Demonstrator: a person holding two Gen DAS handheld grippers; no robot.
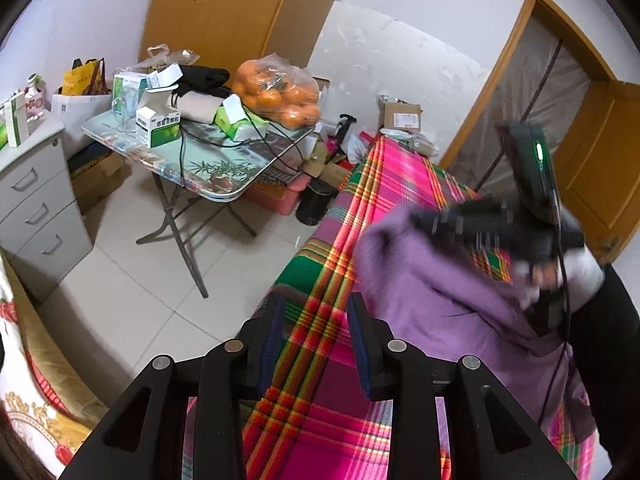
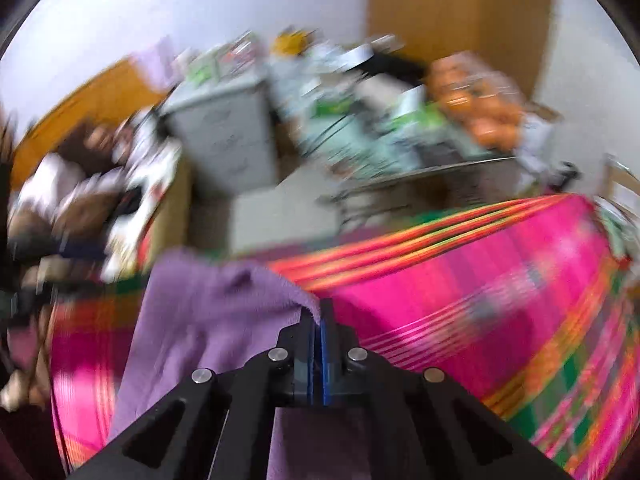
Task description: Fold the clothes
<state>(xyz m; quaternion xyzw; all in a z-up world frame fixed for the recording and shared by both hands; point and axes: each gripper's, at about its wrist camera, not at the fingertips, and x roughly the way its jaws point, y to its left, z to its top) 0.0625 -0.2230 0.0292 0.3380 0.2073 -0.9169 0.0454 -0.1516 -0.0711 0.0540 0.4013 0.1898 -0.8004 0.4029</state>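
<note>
A purple fleece garment (image 1: 432, 292) lies bunched on the pink plaid cloth (image 1: 320, 412) that covers the work surface. My left gripper (image 1: 318, 320) is open and empty, above the plaid cloth to the left of the garment. My right gripper (image 2: 319, 316) is shut on an edge of the purple garment (image 2: 208, 320) and holds it up off the plaid cloth (image 2: 480, 300). The right wrist view is blurred by motion. In the left wrist view the right gripper's black body (image 1: 500, 224) shows above the garment.
A folding table (image 1: 208, 168) with boxes and a bag of oranges (image 1: 280, 96) stands across the tiled floor. A grey drawer cabinet (image 1: 36, 208) is at the left. A bin (image 1: 314, 202) and boxes sit by the surface's far corner. A door (image 1: 600, 168) is at the right.
</note>
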